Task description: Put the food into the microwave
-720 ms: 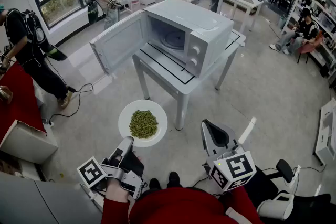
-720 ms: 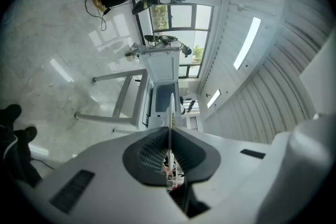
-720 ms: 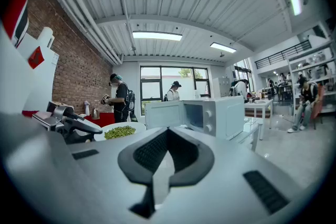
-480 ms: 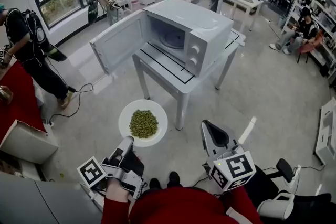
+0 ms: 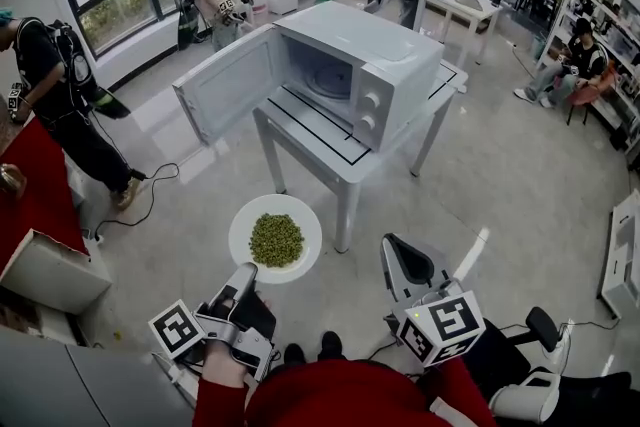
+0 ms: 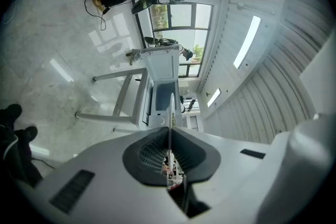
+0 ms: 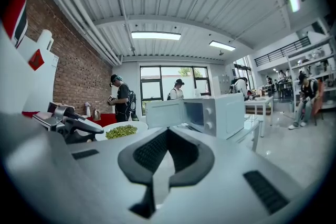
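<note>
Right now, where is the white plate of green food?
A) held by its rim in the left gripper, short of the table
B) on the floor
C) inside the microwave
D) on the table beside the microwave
A: the left gripper pinches the rim of the plate, holding the green food in the air in front of the table, while the microwave stands open with no plate inside.

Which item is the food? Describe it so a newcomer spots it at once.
Find the white microwave, door open, on the white table. Just in front of the table, the left gripper clamps the near rim of a round white plate. It alone carries a heap of small green pieces.
</note>
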### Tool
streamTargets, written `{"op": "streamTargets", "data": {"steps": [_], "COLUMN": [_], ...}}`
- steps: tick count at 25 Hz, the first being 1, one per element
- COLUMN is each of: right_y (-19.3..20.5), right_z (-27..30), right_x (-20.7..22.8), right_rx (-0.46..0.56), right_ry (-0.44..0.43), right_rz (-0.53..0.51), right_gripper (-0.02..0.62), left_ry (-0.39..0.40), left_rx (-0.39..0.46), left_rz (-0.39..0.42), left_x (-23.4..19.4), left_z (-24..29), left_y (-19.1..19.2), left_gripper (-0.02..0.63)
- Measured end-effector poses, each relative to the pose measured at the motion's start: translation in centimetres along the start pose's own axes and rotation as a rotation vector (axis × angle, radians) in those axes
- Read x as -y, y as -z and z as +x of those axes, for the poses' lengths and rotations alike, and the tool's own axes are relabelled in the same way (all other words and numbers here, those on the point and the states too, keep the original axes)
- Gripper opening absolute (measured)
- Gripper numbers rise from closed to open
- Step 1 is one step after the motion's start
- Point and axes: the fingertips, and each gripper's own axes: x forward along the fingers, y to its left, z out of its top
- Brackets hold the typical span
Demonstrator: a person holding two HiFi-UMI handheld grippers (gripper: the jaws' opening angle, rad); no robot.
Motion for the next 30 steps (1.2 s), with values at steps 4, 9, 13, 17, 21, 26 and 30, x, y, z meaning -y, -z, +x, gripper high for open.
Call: {"op": "streamTargets", "data": {"steps": [4, 9, 13, 17, 21, 26, 30], "right_y": [0.2, 0.2, 0.2, -0.5, -1.1, -1.6, -1.8], "right_z": [0.2, 0.4, 0.9, 1.4, 1.7, 2.6, 3.8], "right_x": [0.2, 1.0, 1.7, 1.8, 1.6, 1.2, 1.2], "right_rx": [-0.005, -0.015, -0.022, -0.014, -0.003, -0.005, -0.011], "right_ry": [-0.007, -0.005, 0.005, -0.005, -0.017, -0.030, -0.029], "right_rz": [0.010, 0.008, 0.004, -0.011, -0.013, -0.021, -0.016], "right_gripper": [0.014, 0.014, 0.014, 0.014, 0.014, 0.014, 0.014], "left_ry": [-0.007, -0.004, 0.005, 0.014, 0.030, 0.038, 0.034], "left_rx": [0.000, 0.002, 0.004, 0.009, 0.020, 0.030, 0.034], "left_rz": [-0.001, 0.011, 0.023, 0.034, 0.040, 0.037, 0.034], "left_x": [-0.2, 0.1, 0.5, 1.1, 1.7, 2.2, 2.2], "left_z": [0.3, 1.2, 2.1, 2.6, 2.9, 3.3, 4.0], "left_y": [-0.1, -0.3, -0.4, -0.6, -0.7, -1.2, -2.1], "left_gripper": [0.023, 0.023, 0.023, 0.023, 0.023, 0.023, 0.023]}}
